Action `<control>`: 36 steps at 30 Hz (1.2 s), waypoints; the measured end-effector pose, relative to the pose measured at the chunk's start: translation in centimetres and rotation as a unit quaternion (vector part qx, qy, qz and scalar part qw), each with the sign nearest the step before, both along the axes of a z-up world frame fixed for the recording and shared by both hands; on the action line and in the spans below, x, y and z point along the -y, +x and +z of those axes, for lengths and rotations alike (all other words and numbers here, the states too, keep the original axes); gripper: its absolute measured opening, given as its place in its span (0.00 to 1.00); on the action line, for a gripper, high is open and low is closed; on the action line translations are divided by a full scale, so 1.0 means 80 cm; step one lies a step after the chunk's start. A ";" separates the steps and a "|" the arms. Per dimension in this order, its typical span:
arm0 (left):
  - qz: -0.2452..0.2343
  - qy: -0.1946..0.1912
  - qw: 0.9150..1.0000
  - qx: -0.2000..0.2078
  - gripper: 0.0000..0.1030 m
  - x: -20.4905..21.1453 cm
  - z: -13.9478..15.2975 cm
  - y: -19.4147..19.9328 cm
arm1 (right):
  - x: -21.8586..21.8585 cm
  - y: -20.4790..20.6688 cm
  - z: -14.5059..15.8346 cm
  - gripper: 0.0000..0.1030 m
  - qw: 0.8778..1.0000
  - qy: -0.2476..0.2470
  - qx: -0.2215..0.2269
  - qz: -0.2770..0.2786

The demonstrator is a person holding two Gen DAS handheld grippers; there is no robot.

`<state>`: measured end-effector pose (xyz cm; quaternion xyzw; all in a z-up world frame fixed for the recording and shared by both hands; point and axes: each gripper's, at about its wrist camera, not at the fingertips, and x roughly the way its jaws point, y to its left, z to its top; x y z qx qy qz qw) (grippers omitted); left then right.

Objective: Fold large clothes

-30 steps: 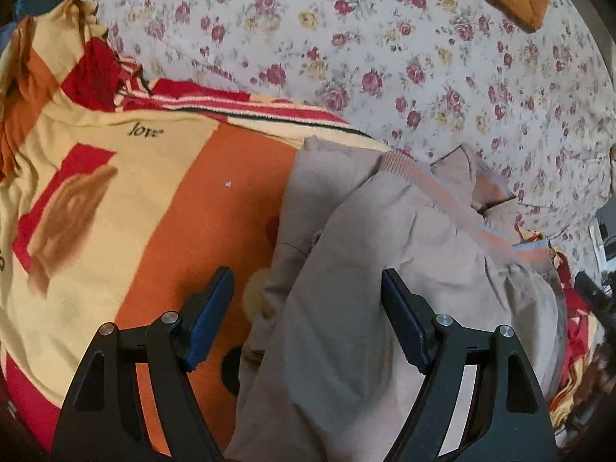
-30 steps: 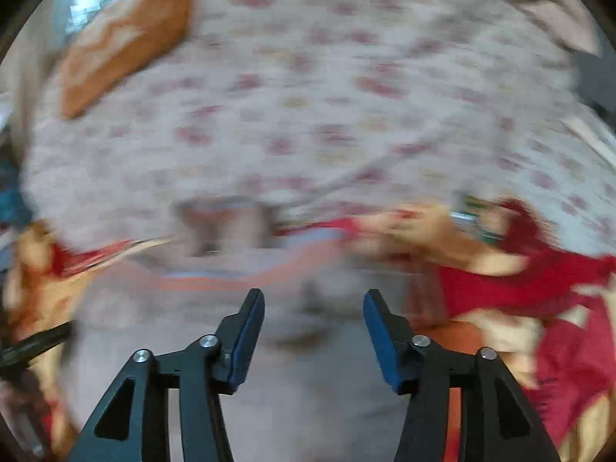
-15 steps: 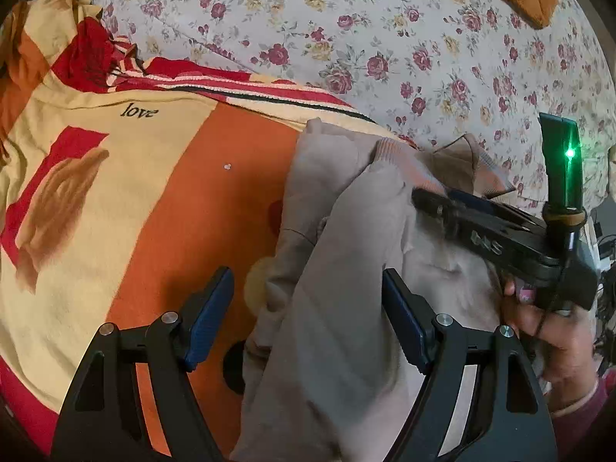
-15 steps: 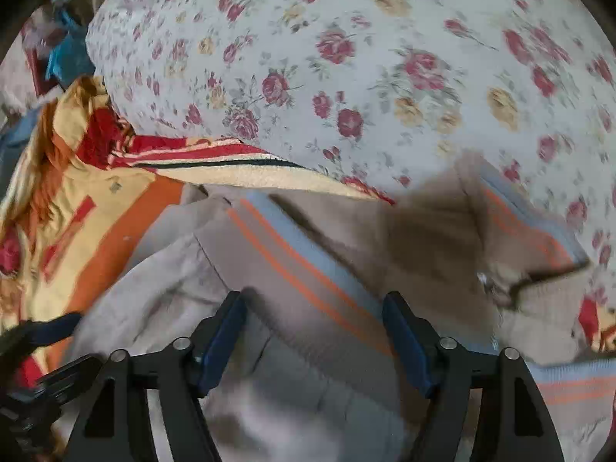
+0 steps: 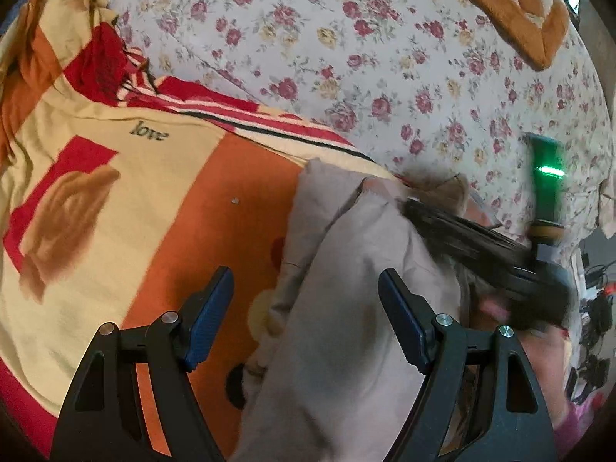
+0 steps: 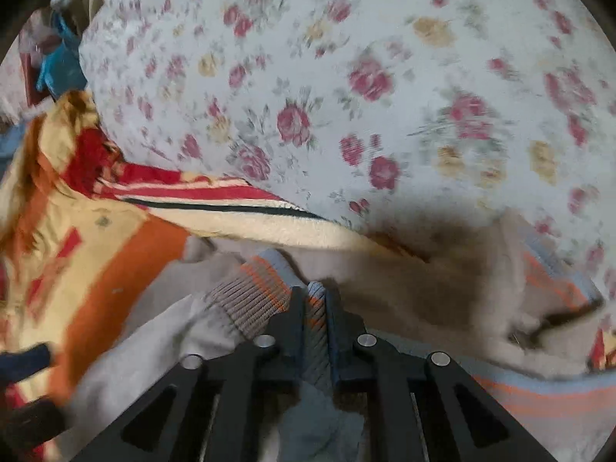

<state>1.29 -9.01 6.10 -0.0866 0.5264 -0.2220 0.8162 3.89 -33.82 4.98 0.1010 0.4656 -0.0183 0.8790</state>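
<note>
A beige jacket with an orange-and-blue striped ribbed band lies crumpled on a blanket. My left gripper hangs open just above it, one finger over the blanket and the other over the beige cloth, holding nothing. My right gripper has its jaws closing, and a fold of the ribbed band is pinched between the pads. In the left wrist view the right gripper reaches in from the right to the jacket's far edge, blurred, with a hand behind it.
The jacket rests on an orange, yellow and red blanket marked "love". Beyond it spreads a white bedsheet with red flowers. An orange cushion lies at the far right corner. Cables and clutter show past the bed's right edge.
The right gripper swung in over the jacket, lowered onto the ribbed band and narrowed its jaws onto it. The left gripper stayed open in place.
</note>
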 end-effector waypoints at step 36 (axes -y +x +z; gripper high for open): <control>-0.120 -0.012 0.993 0.011 0.78 -0.020 0.000 -0.070 | 0.214 -0.440 0.005 0.74 0.976 0.027 -0.002 -0.215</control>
